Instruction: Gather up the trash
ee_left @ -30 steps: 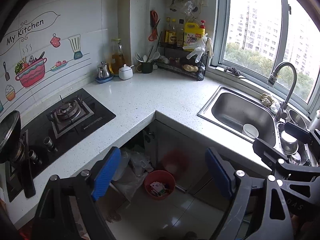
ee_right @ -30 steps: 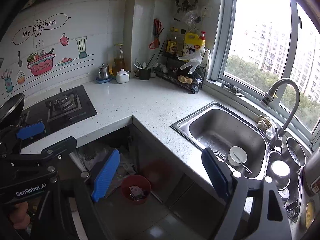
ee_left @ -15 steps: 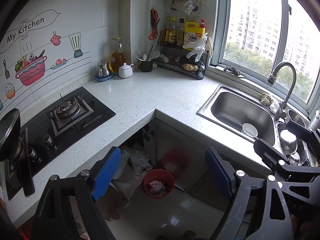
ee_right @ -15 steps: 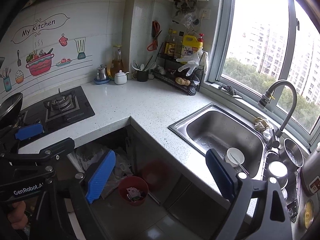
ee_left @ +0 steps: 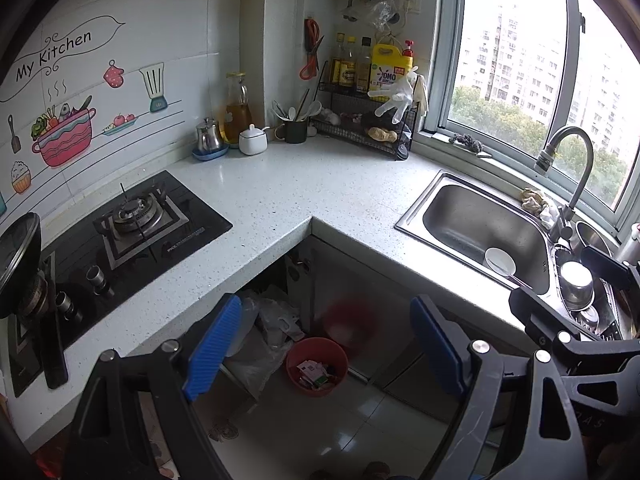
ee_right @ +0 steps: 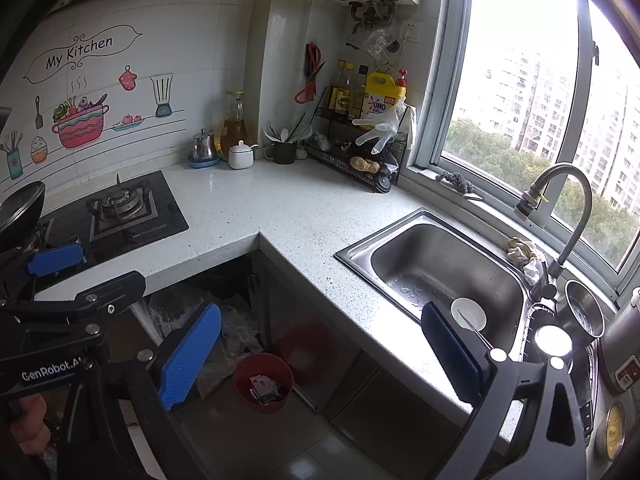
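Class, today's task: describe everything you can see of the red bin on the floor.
The red bin is a small round bucket, seemingly plastic, with an open top and no lid. It stands upright on the tiled floor in the corner below the L-shaped counter, in front of the cabinets. Inside lie some crumpled wrappers or small packets; it looks partly filled. Plastic bags sit close on its left; whether they touch is unclear. Neither gripper touches it.

Wok (ee_left: 18, 256) cut off at left
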Tool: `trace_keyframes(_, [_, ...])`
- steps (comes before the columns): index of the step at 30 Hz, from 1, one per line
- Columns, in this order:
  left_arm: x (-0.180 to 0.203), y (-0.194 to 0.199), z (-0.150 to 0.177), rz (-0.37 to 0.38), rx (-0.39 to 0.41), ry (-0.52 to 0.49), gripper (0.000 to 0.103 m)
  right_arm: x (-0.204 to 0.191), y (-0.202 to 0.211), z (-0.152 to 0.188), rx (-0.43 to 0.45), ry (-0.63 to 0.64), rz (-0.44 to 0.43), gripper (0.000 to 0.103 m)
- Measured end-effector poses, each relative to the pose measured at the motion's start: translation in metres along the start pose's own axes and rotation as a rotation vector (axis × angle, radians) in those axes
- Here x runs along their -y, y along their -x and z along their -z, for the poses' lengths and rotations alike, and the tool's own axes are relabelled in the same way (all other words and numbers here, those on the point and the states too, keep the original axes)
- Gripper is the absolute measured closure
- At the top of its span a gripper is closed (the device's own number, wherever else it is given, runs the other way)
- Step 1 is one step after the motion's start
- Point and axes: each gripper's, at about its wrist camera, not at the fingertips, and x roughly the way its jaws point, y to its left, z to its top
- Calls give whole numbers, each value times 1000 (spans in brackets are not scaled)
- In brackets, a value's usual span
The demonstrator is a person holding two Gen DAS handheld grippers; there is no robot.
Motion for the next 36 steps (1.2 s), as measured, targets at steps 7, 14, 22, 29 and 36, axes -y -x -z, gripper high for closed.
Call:
trace_keyframes(7, [-3, -2, -1, 21, -8, 22, 19, 1, 4, 1, 16, -5, 22, 2])
trace_keyframes(14, [-4, -1, 0, 21, -2, 14, 19, 0, 3, 2, 16, -11, 42, 2])
trace_keyframes(22, [-4, -2, 2, 6, 0, 8, 19, 1, 0, 3, 2, -14, 32, 2])
trace_keyframes(29, [-6, -4, 3, 8, -9, 11, 19, 0, -1, 4, -5, -15, 31, 2])
trace_keyframes(36, [-9, -8, 4, 7, -11, 8, 19, -2, -3, 6, -17, -20, 24, 2])
